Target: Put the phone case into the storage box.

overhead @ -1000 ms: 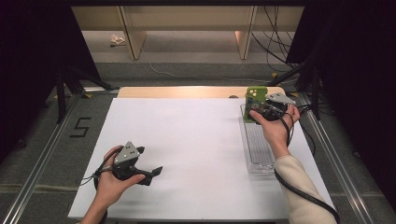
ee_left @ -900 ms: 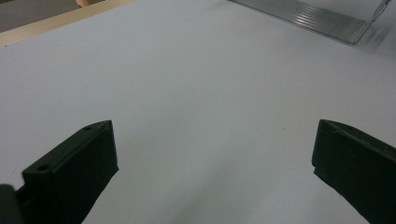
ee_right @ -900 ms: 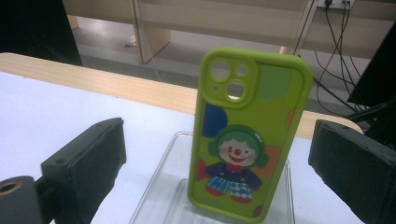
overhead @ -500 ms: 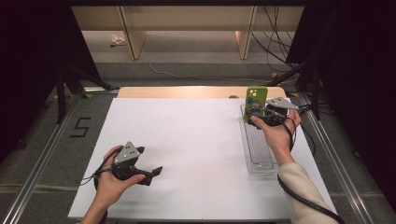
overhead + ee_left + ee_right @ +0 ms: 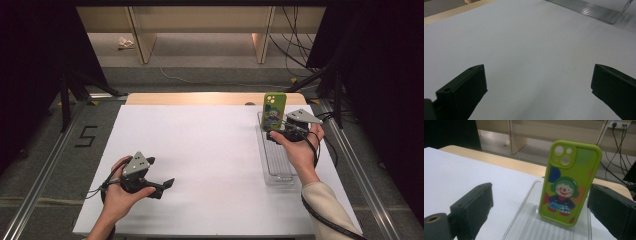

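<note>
White table (image 5: pixel 210 150) – clear ribbed tray (image 5: pixel 276 162) at its right side. Green clown phone case (image 5: pixel 273 111) stands upright at the tray's far end, leaning on the wall. Right gripper (image 5: pixel 280 134) just beside it, jaws wide, nothing held. Left gripper (image 5: pixel 159 175) near-left – 2 jaws wide, empty.

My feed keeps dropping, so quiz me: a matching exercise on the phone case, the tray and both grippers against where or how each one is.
Things:
1. green phone case
2. clear ribbed tray
3. left gripper
4. right gripper

States:
A. open, over bare white table near the front edge
B. standing upright at the tray's far end
C. open, jaws either side of the case
D. lying flat along the table's right side

Pairs: 1-B, 2-D, 3-A, 4-C
</note>
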`<control>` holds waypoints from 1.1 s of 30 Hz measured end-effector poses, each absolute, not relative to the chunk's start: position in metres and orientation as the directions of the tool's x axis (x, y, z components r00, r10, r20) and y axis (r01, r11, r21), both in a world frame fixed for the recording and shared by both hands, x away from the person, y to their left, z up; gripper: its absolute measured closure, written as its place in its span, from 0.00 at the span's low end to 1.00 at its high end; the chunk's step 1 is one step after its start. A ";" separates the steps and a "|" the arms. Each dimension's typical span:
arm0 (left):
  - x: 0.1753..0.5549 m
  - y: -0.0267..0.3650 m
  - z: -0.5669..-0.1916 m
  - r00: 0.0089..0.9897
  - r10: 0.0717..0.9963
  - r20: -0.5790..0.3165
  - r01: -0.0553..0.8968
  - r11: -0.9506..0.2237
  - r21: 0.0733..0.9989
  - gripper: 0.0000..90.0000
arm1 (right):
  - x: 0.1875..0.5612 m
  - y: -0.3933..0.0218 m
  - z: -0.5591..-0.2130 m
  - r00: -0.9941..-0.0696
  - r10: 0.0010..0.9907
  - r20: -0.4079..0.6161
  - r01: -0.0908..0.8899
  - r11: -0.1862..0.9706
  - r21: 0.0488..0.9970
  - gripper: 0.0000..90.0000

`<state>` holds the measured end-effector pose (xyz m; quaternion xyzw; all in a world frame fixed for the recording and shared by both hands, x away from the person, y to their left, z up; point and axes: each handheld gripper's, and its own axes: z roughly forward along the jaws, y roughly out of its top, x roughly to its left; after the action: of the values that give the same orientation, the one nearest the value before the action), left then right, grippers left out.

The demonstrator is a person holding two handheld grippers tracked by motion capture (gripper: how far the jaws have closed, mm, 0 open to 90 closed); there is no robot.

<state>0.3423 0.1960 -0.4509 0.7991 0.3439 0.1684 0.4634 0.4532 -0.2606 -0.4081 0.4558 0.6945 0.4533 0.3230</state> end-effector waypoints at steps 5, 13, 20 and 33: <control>0.342 0.196 -0.451 0.706 0.706 -0.050 0.394 -0.333 0.857 0.00 | 0.447 -0.259 -0.408 -0.400 0.916 -0.032 0.330 0.176 0.927 0.09; 0.342 0.196 -0.451 0.706 0.706 -0.051 0.394 -0.332 0.857 0.00 | 0.436 -0.259 -0.408 -0.449 0.893 -0.038 0.300 0.191 0.935 0.09; 0.342 0.196 -0.451 0.705 0.707 -0.053 0.393 -0.328 0.859 0.00 | 0.426 -0.261 -0.405 -0.482 0.875 -0.038 0.279 0.194 0.940 0.09; 0.342 0.197 -0.450 0.703 0.709 -0.057 0.393 -0.320 0.862 0.00 | 0.404 -0.267 -0.405 -0.521 0.853 -0.041 0.243 0.194 0.950 0.11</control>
<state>0.3423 0.1970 -0.4502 0.7949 0.3467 0.1684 0.4686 0.4039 -0.2673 -0.4045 0.3852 0.7113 0.5045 0.3018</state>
